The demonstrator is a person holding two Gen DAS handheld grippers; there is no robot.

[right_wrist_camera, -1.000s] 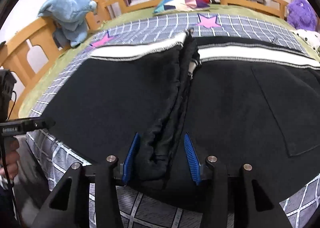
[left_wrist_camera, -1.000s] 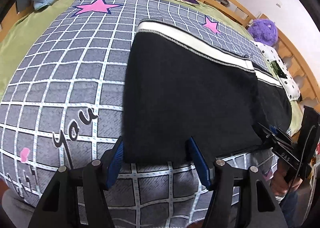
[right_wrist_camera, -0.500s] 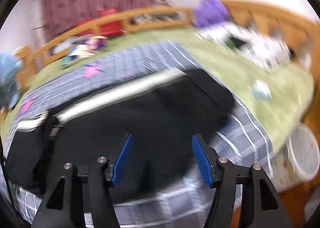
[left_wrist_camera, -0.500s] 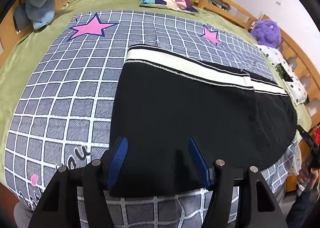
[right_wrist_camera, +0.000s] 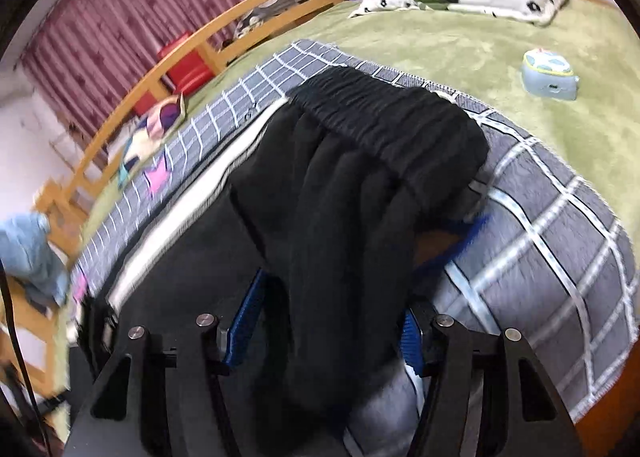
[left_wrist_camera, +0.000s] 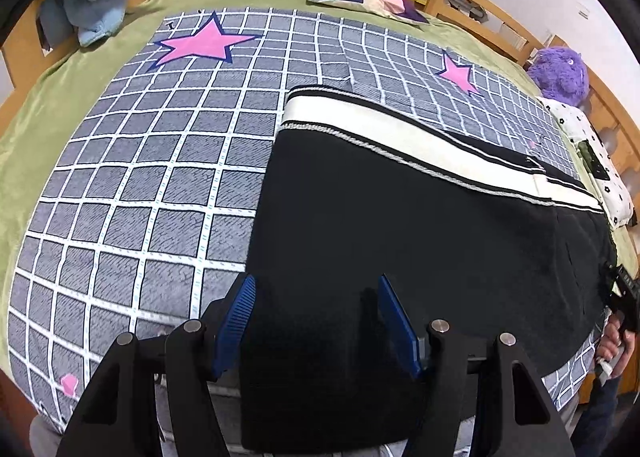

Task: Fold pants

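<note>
Between my blue-padded jaws: black fleece pants with a white side stripe; beyond them, a grey white-checked blanket with pink stars

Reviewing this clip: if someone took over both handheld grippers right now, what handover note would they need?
Left gripper: open, poised over the near edge of the black pants, gripping nothing.
Right gripper: jaws apart with the waistband end draped between and over them; not clearly clamped.
Pants lie across the grey checked blanket on the bed, white side stripe along the far edge.
Done: the legs appear laid one on the other.
Left: carry the waistband end across toward the other end, flatten, fold again if needed.
</note>
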